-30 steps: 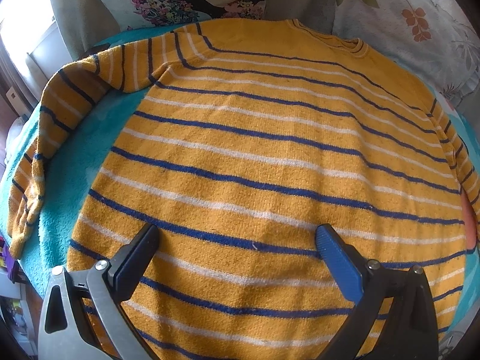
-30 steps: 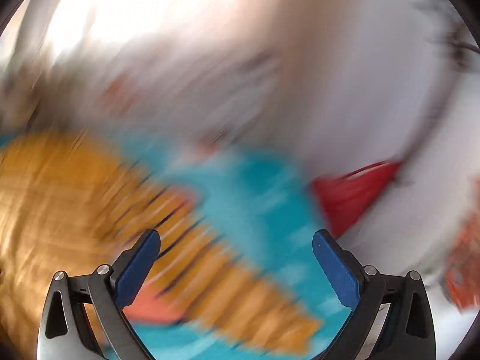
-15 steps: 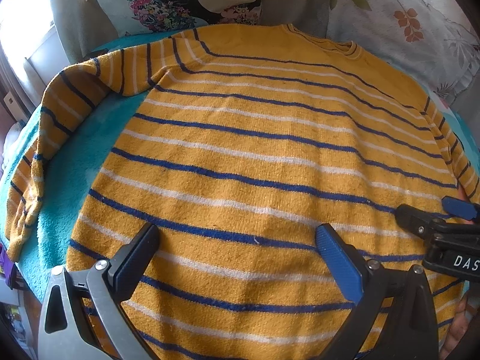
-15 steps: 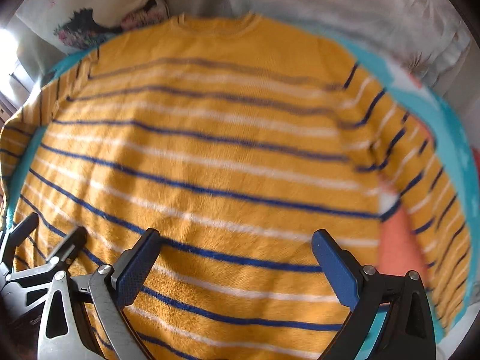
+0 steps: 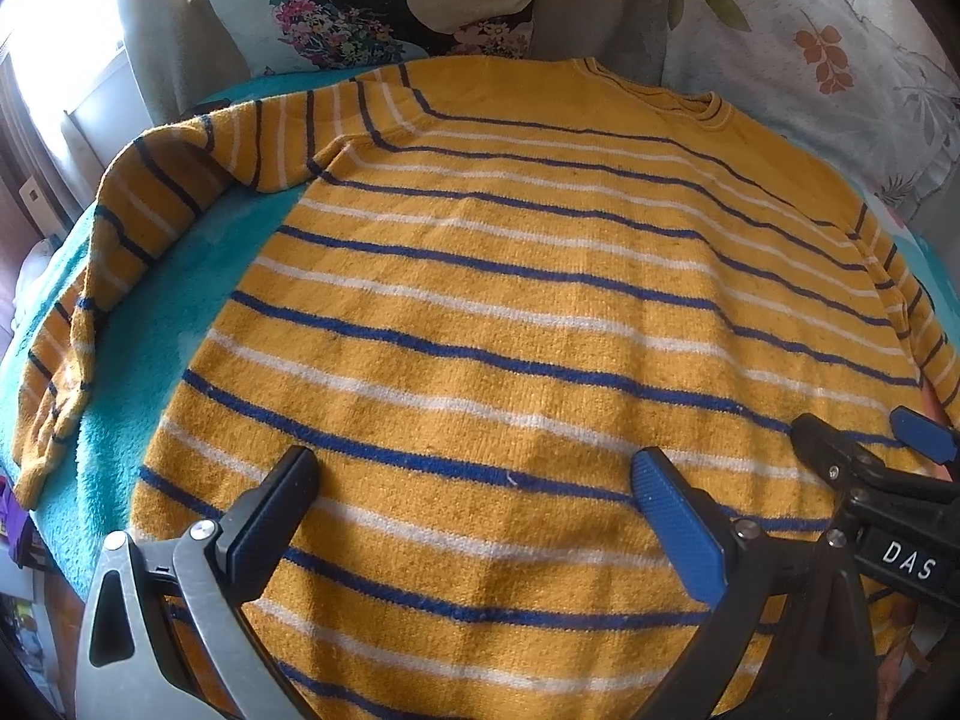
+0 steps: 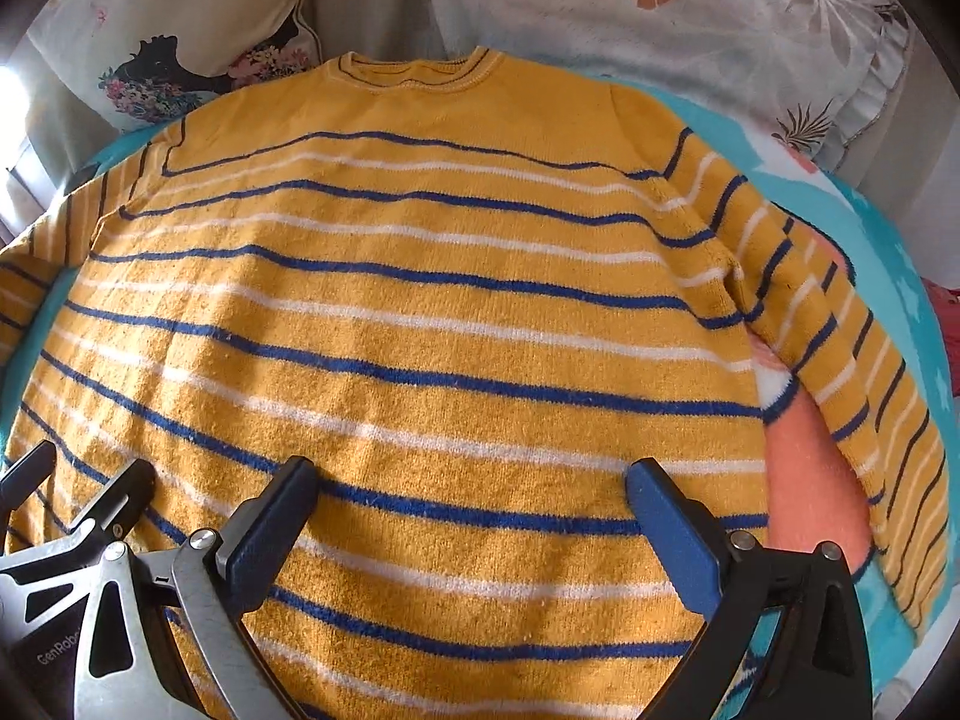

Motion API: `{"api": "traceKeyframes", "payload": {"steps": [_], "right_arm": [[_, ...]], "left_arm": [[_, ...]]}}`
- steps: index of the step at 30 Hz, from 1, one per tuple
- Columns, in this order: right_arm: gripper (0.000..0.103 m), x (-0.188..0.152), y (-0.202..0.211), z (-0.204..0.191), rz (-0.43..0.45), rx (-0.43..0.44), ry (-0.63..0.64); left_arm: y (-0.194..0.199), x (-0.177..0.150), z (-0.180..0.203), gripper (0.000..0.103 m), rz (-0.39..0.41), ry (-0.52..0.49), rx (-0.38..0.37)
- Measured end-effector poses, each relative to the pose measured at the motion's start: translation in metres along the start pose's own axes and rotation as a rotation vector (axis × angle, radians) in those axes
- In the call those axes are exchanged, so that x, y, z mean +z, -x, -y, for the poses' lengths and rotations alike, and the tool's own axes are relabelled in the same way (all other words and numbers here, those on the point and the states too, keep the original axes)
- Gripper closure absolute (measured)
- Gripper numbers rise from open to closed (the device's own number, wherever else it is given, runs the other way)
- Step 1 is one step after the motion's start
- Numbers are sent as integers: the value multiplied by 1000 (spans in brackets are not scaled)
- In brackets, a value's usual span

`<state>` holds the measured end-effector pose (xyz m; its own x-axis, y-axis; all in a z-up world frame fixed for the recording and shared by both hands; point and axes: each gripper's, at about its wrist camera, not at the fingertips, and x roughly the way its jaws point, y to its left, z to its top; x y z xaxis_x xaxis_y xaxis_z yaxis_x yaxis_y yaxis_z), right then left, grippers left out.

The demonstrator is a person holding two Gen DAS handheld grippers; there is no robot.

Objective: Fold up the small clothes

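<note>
Cushions and a leaf-print sheet back a bed spread with a teal blanket [image 5: 150, 324], where the striped sweater [image 5: 540, 312] lies flat.

Its long axis runs from the hem, just under both claws, away to the collar [image 6: 414, 69] by the pillows [image 5: 384, 6]; the sleeves trail out to either side. The left sleeve [image 5: 108, 276] bends down over the blanket's edge, on the left claw's side; the right sleeve [image 6: 840, 360] slants down beside the body, on the right claw's side. The left claw [image 5: 474, 516] hangs spread wide over the hem, holding nothing; the right claw [image 6: 471, 516] is likewise spread and empty, close beside it. Judging by this, each claw is nearer its own hem corner and sleeve.
</note>
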<state>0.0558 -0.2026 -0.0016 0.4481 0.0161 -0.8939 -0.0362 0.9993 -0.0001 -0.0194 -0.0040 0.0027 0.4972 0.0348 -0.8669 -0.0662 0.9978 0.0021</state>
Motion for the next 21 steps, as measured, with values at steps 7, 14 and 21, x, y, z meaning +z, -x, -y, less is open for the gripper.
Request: {"api": "traceKeyframes", "payload": {"steps": [7,14,21], "right_arm": [[0,-4,7,8,-4,21,28],[0,6,3,3,-66,16,30],[0,-3,6,4,5,11,-2]], "left_arm": [[-1,4,3,0,-32,4,19],[-10,22,4,0,-115,8,20],[-7,18,0,0,-75,52,32]]}}
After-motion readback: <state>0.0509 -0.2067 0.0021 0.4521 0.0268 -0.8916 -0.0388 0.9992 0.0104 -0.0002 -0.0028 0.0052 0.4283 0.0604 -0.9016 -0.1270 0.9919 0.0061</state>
